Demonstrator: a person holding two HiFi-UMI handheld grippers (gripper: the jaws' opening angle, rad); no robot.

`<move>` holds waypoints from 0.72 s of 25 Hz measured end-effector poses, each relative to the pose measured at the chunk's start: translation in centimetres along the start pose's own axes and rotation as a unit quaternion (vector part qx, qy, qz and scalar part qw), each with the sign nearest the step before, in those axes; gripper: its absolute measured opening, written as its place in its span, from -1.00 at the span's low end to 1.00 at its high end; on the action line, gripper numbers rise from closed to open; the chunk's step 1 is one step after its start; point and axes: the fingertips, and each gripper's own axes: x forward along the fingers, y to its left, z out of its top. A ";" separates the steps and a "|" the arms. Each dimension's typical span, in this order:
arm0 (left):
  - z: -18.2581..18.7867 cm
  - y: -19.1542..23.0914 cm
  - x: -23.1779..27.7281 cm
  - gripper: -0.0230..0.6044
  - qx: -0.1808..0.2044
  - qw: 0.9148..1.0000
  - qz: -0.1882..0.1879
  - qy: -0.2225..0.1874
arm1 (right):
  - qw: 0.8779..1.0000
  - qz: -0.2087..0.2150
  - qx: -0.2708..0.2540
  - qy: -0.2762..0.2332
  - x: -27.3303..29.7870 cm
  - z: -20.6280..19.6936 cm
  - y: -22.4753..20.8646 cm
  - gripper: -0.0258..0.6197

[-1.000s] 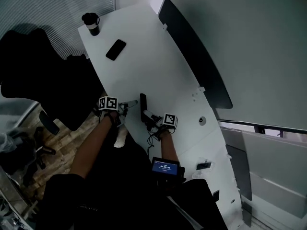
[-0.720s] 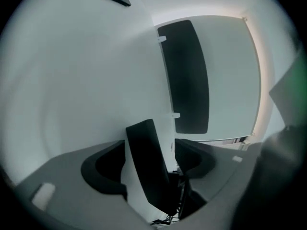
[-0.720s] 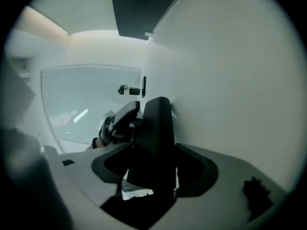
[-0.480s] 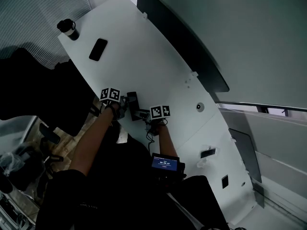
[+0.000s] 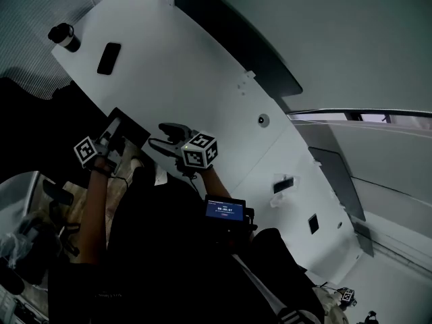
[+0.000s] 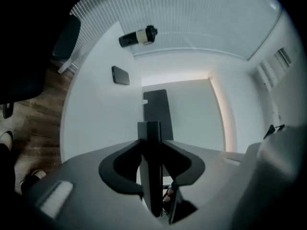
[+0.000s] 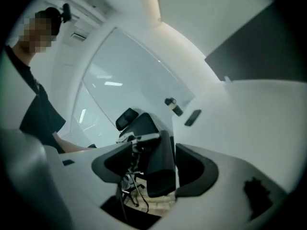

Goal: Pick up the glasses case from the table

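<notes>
Head view, flat dark rectangular glasses case (image 5: pixel 129 127), smooth white table (image 5: pixel 189 73).

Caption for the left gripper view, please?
Left gripper, jaws closing, grips the glasses case edge-on; white table, phone and cup beyond.

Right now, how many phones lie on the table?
1. The phone lies flat at the far end of the table, near the cup. One small dark thing toward the near end is too small to tell.
</notes>
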 end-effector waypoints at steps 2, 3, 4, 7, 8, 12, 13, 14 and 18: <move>1.0 -0.9 -3.2 -0.51 0.009 0.999 -0.019 -0.040 | 0.999 0.023 -0.029 -0.035 1.2 1.6 3.7 0.01; 1.3 -1.4 -4.7 -0.51 0.011 0.998 -0.031 -0.059 | 0.997 0.031 -0.038 -0.051 1.7 2.3 5.3 0.01; 1.4 -2.0 -6.2 -0.51 0.013 0.996 -0.043 -0.076 | 0.996 0.036 -0.048 -0.063 2.2 2.9 6.8 0.01; 1.2 -3.5 -10.1 -0.51 0.022 0.991 -0.073 -0.114 | 0.992 0.043 -0.083 -0.089 3.0 4.1 10.4 -0.01; 1.0 -3.9 -11.0 -0.51 0.026 0.989 -0.080 -0.120 | 0.990 0.043 -0.095 -0.094 3.2 4.4 11.3 -0.04; -0.2 -4.1 -13.1 -0.51 0.040 0.990 -0.086 -0.106 | 0.983 0.011 -0.146 -0.107 3.5 5.1 11.8 -0.83; -0.3 -3.9 -13.2 -0.51 0.041 0.991 -0.085 -0.100 | 0.982 0.006 -0.153 -0.108 3.5 5.1 11.7 -0.88; -0.4 -3.7 -13.3 -0.51 0.041 0.991 -0.083 -0.095 | 0.982 0.005 -0.156 -0.110 3.5 5.1 11.7 -0.89; -0.1 -3.4 -13.3 -0.51 0.041 0.992 -0.083 -0.086 | 0.980 0.008 -0.167 -0.108 3.7 4.7 12.4 -0.89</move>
